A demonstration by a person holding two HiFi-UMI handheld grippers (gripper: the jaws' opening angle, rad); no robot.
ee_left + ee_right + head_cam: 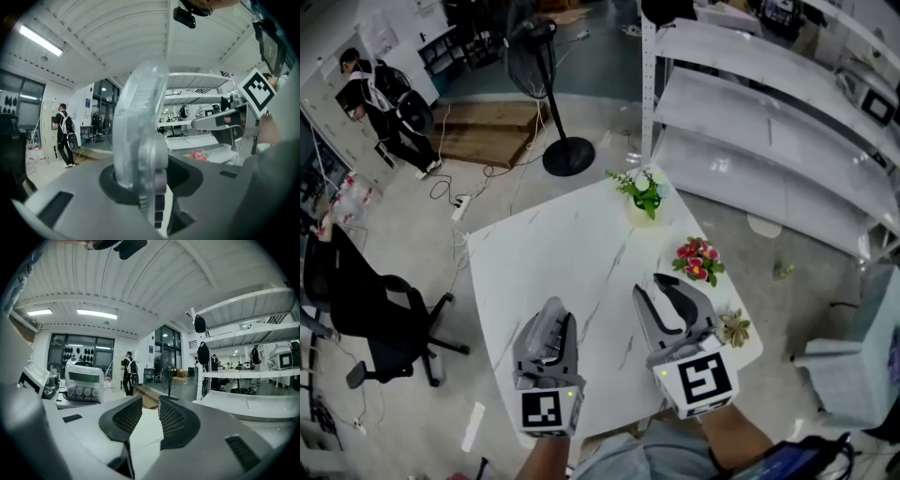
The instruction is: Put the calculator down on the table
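Note:
The calculator (542, 330) is pale grey with a display and round keys. My left gripper (555, 319) is shut on it and holds it on edge a little above the white marble table (562, 253), near the front edge. In the left gripper view the calculator (140, 122) stands edge-on between the jaws of the left gripper (150, 176). My right gripper (667, 295) hovers just to its right, open, with nothing between its pads. The right gripper view shows the right gripper (150, 416) with a gap between its jaws, and the calculator (84, 383) off to the left.
A potted green plant (645, 192) stands at the table's far corner, pink flowers (698, 261) and a small succulent (734, 328) along its right edge. A black office chair (375, 309) is at the left, a standing fan (548, 94) and white shelves (769, 122) beyond. A person (380, 103) stands far left.

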